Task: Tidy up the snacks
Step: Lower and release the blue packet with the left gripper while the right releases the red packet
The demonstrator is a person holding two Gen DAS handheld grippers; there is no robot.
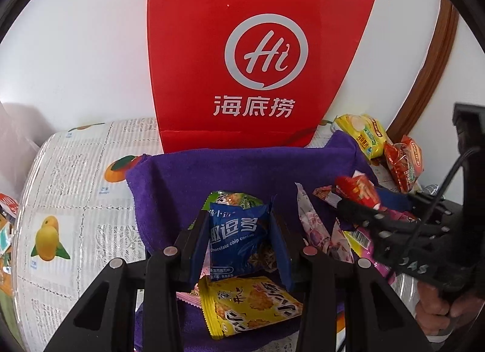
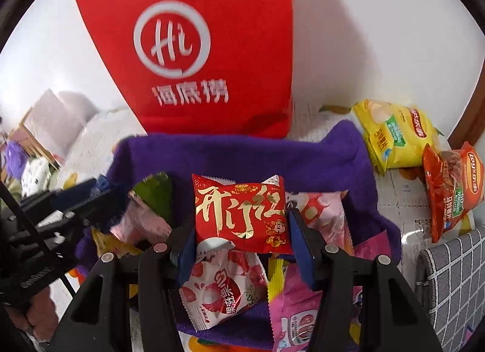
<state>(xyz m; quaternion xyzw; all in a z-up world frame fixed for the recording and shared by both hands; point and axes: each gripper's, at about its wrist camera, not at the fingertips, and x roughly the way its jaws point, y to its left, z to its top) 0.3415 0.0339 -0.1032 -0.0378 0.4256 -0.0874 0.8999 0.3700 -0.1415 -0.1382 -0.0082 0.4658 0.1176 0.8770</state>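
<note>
- While both grippers are hanging over the purple cloth (image 1: 188, 176), the left gripper (image 1: 239, 239) is pinching a blue cookie pack (image 1: 239, 233) between its pads, and the right gripper (image 2: 242, 230) is pinching a red snack pack (image 2: 242, 215) the same way.
- Each pack is sitting right between its own gripper's fingers, lifted a bit above the pile.
- To do this step well, each hand is needing to keep its squeeze soft and steady, because the packs are puffy and could slip or pop.
- Moving one hand at a time is looking like the safe way, since the two grippers are close side by side over the same pile.
- Just under the left gripper a yellow cracker pack (image 1: 251, 306) is lying, and a green pack (image 1: 233, 199) is peeking out behind the blue one.
- Under the right gripper a white lychee pack (image 2: 224, 288) and pink packs (image 2: 291, 312) are lying loose and could get dragged along.
- Beyond both grippers a tall red paper bag (image 2: 194, 48) is standing, likely where snacks are going.
- Off to the right gripper's right, a yellow chip bag (image 2: 394, 133) and an orange chip bag (image 2: 451, 191) are lying off the cloth.
</note>
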